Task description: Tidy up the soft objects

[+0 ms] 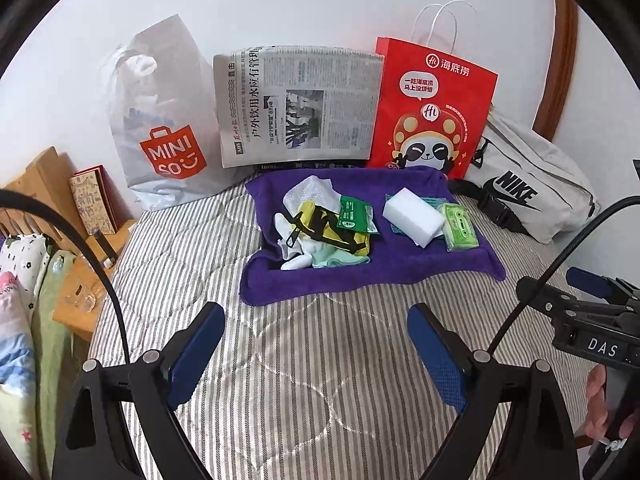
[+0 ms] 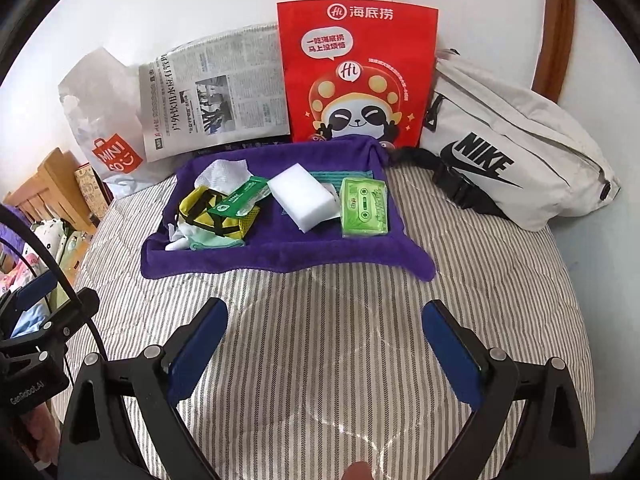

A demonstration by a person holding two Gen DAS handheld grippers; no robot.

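A purple towel (image 1: 400, 272) (image 2: 280, 254) lies on the striped bed. On it sit a white sponge block (image 1: 414, 216) (image 2: 302, 196), a green tissue pack (image 1: 460, 226) (image 2: 365, 208), a yellow-and-black pouch (image 1: 332, 232) (image 2: 208, 212), a green packet (image 1: 352, 214) (image 2: 240, 198), white cloth (image 1: 308, 194) (image 2: 222, 174) and pale socks (image 1: 304, 258) (image 2: 192, 240). My left gripper (image 1: 316, 316) and my right gripper (image 2: 326, 312) are both open and empty, hovering over the bedspread in front of the towel.
Against the wall stand a white Miniso bag (image 1: 164, 128) (image 2: 104, 132), a newspaper (image 1: 296, 104) (image 2: 216, 96), a red paper bag (image 1: 432, 108) (image 2: 356, 76) and a grey Nike bag (image 1: 532, 188) (image 2: 512, 148). A wooden bedside stand (image 1: 80, 248) is at left.
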